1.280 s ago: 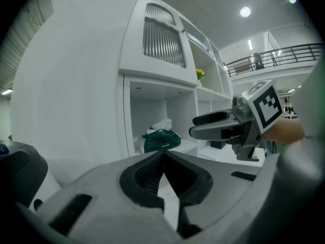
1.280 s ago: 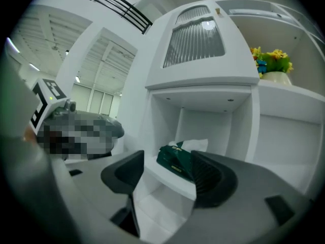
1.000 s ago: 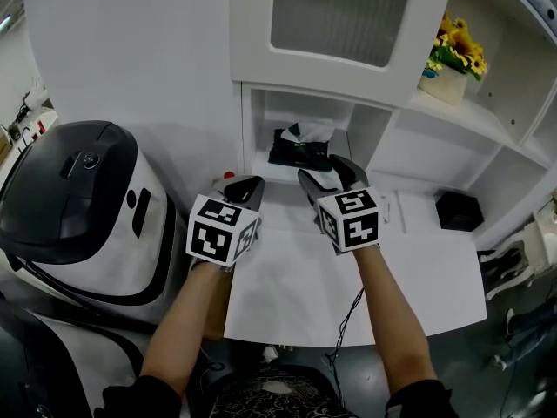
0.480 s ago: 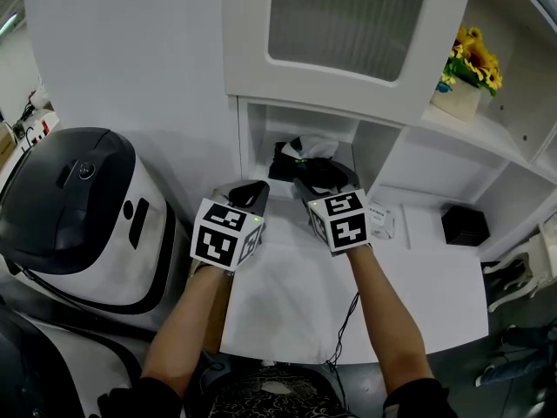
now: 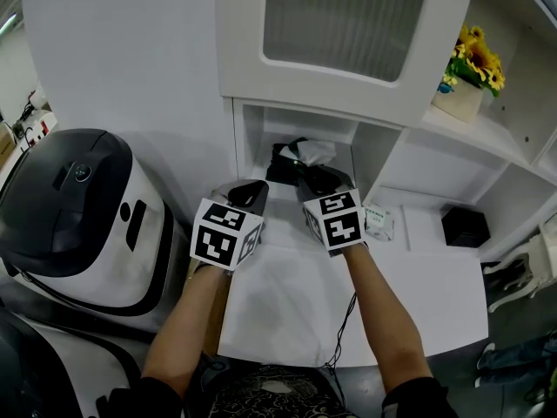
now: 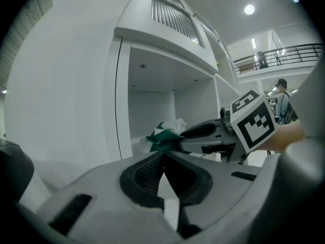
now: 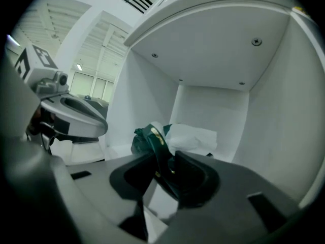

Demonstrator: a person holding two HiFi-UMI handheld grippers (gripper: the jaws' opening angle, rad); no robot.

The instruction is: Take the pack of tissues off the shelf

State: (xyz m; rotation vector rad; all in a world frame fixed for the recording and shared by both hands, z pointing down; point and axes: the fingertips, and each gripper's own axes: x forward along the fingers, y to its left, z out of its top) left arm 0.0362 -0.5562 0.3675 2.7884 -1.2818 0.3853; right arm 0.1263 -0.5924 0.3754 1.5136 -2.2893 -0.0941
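Note:
The pack of tissues point(image 5: 289, 158) is dark green with white tissue sticking out of its top. It lies in the open shelf compartment point(image 5: 248, 133) under the cabinet. My right gripper point(image 5: 305, 173) reaches into that compartment. Its jaws are closing, and in the right gripper view the crumpled near end of the pack point(image 7: 151, 138) sits pinched between the right gripper's point(image 7: 165, 159) pads. My left gripper point(image 5: 253, 191) hovers just outside the compartment, to the left, shut and empty. In the left gripper view its tips point(image 6: 162, 155) meet, with the pack point(image 6: 163, 135) beyond them.
A large black-and-white appliance point(image 5: 78, 207) stands left of the white desk point(image 5: 287, 312). A pot of sunflowers point(image 5: 466, 72) sits on the upper right shelf. A black box point(image 5: 461, 226) and a small packet point(image 5: 379, 219) lie on the lower right shelf. The frosted cabinet door point(image 5: 348, 11) hangs above.
My right gripper has moved forward into the compartment and its jaws have come in around the end of the tissue pack. The left gripper has barely moved.

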